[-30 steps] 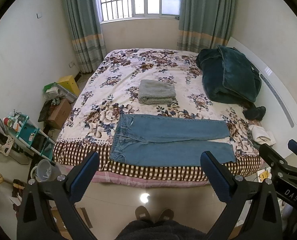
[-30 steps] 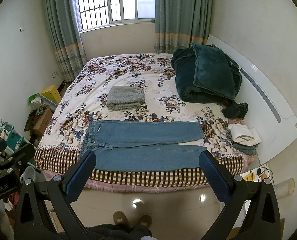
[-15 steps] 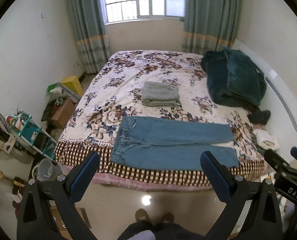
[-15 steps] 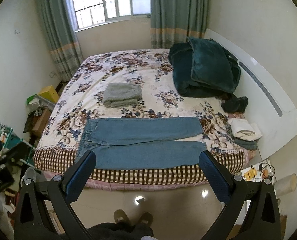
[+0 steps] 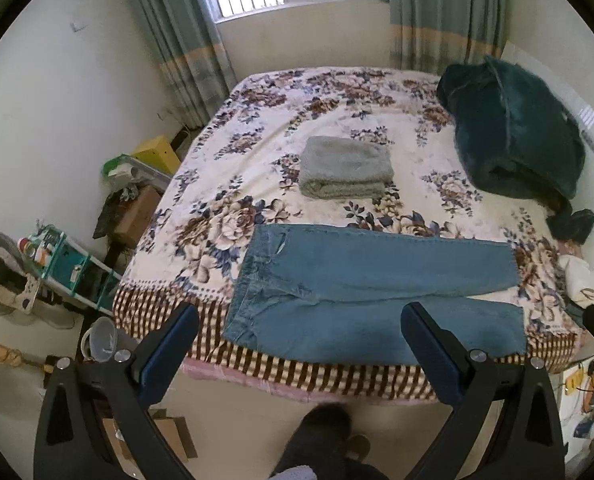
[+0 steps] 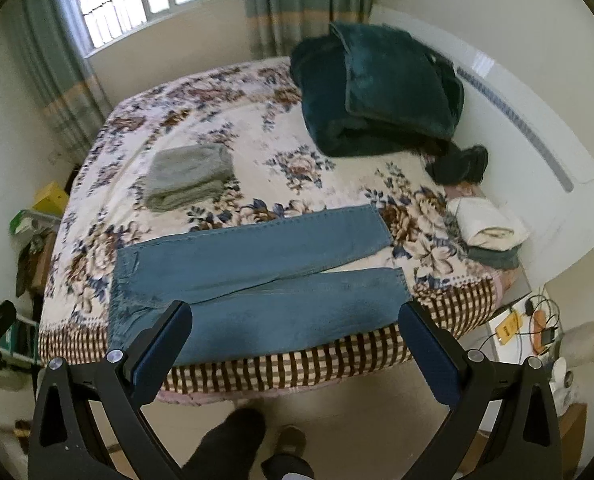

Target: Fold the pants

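Left gripper [image 5: 299,342] spread wide, gripping nothing, held out over the floor just short of the bed [image 5: 257,152]. Right gripper [image 6: 295,340] the same, fingers parted and empty. By the look of it both are lining up on the near edge, where the jeans [image 5: 361,288] lie ready to reach. Blue denim, spread flat along that front edge, waistband toward the left corner, two legs running right and parting slightly at the hems, the near leg partly over the checked border. Nothing folded yet. Behind them, mid-bed, sits a folded grey towel [image 5: 345,168]; a dark green blanket [image 6: 377,88] is heaped at the far right corner.
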`<control>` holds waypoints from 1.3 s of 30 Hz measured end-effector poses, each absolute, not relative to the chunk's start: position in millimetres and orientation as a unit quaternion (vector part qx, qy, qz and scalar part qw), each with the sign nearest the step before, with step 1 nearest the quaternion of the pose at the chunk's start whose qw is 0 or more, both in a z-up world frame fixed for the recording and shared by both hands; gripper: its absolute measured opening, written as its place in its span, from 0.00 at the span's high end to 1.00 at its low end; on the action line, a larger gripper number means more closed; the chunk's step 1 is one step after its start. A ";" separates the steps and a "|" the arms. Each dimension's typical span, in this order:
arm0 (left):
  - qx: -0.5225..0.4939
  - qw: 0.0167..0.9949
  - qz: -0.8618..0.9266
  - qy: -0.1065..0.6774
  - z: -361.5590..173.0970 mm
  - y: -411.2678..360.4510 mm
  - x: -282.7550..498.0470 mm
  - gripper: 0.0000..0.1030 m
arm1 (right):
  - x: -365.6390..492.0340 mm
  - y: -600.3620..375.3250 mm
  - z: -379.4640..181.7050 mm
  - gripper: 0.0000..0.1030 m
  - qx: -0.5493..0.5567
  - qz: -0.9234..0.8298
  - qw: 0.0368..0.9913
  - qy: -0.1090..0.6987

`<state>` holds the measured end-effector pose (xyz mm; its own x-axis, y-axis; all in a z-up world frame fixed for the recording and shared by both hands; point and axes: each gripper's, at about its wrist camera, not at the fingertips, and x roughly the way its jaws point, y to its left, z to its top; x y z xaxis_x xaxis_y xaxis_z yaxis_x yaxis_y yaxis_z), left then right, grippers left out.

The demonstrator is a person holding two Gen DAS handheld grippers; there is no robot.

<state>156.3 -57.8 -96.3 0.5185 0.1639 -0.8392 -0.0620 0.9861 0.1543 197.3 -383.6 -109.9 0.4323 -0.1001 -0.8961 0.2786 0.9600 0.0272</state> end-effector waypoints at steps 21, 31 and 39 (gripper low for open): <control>-0.105 0.696 0.188 0.685 -478.7 -26.4 523.1 0.00 | 561.3 -566.3 -575.2 0.00 0.286 -0.246 0.640 0.669; -0.178 0.641 0.259 0.700 -594.8 -1.1 570.8 0.03 | 610.7 -624.3 -740.5 0.00 0.380 -0.321 0.552 0.670; -0.210 0.664 0.296 0.654 -544.4 11.5 538.7 0.92 | 606.8 -629.5 -772.8 0.57 0.400 -0.370 0.519 0.658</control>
